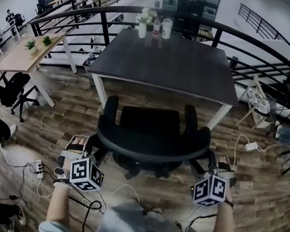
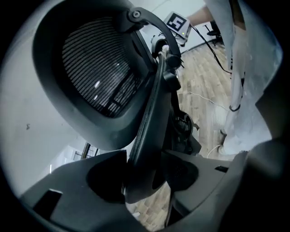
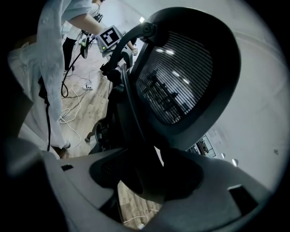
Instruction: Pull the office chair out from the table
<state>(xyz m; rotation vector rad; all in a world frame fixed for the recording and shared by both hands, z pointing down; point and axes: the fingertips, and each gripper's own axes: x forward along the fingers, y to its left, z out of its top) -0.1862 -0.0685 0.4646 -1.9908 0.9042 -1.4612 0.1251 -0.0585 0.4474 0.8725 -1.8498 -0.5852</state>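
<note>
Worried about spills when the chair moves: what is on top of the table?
On the table, far edge: a vase of white flowers, a bottle and a white cup. Anything behind them is hidden.

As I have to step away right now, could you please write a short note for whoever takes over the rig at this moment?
Left claw: open, with the left edge of the office chair's backrest between its jaws, apparently not clamped.
Right claw: open, with the backrest's right edge between its jaws.
Chair: on the wooden floor, facing the table, with floor showing between the two.
Done: the chair looks pulled out.
Left: probably only to draw both claws back off the backrest.
</note>
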